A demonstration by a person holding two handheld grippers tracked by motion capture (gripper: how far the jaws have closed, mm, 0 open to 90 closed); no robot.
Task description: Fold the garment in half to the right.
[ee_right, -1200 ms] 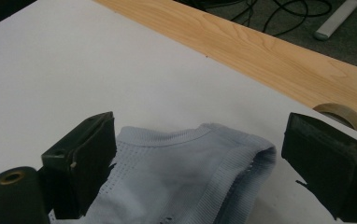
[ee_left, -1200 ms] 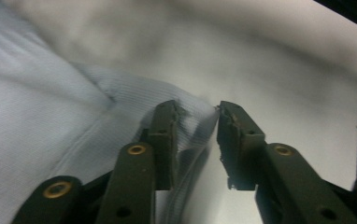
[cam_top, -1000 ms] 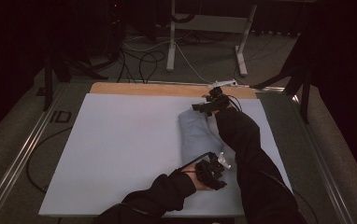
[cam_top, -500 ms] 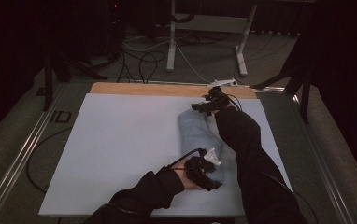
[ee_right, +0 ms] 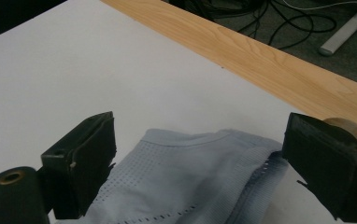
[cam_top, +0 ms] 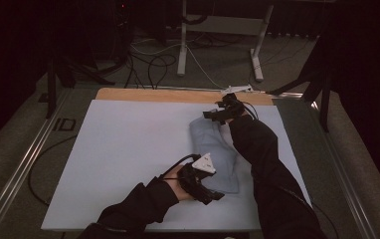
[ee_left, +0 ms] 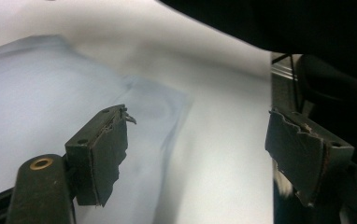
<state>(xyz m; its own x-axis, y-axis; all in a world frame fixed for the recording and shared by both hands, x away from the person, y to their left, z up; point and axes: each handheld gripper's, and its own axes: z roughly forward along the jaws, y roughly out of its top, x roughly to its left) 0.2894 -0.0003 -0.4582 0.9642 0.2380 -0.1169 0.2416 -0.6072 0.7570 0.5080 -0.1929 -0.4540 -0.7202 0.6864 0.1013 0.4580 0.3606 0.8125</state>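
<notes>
While the left gripper [cam_top: 213, 195] hangs over the near end of a pale blue garment [cam_top: 214, 149], its jaws stand wide apart with nothing between them; they have just been opening. Seen from the left gripper view, its pads [ee_left: 109, 158] are dark rubber blocks with ragged, chipped edges, bolted to matte black arms, and the cloth below them [ee_left: 50, 107] lies smooth and slightly blurred, its corner rounding off onto the white sheet. A grey three-cornered plate sits on top of this gripper in the high view, and a thin black cable loops from it.

The garment is folded into a long, narrow strip that runs from near the far wooden edge toward the person, on the right half of the table [cam_top: 128, 149]. The table's top is a flat, matte white board; a strip of light, grained wood [ee_right: 260, 51] shows along its far side.

The right gripper [cam_top: 217, 113] rests at the far end of the strip, its jaws also spread, flanking the fabric without pressing it. In the right gripper view the cloth [ee_right: 190, 186] shows a fine perforated mesh weave, with rows of tiny holes and a stitched, ribbed hem bunched into soft folds between the two blocky black pads [ee_right: 85, 163].

Both forearms wear dark sleeves [cam_top: 262, 159].
</notes>
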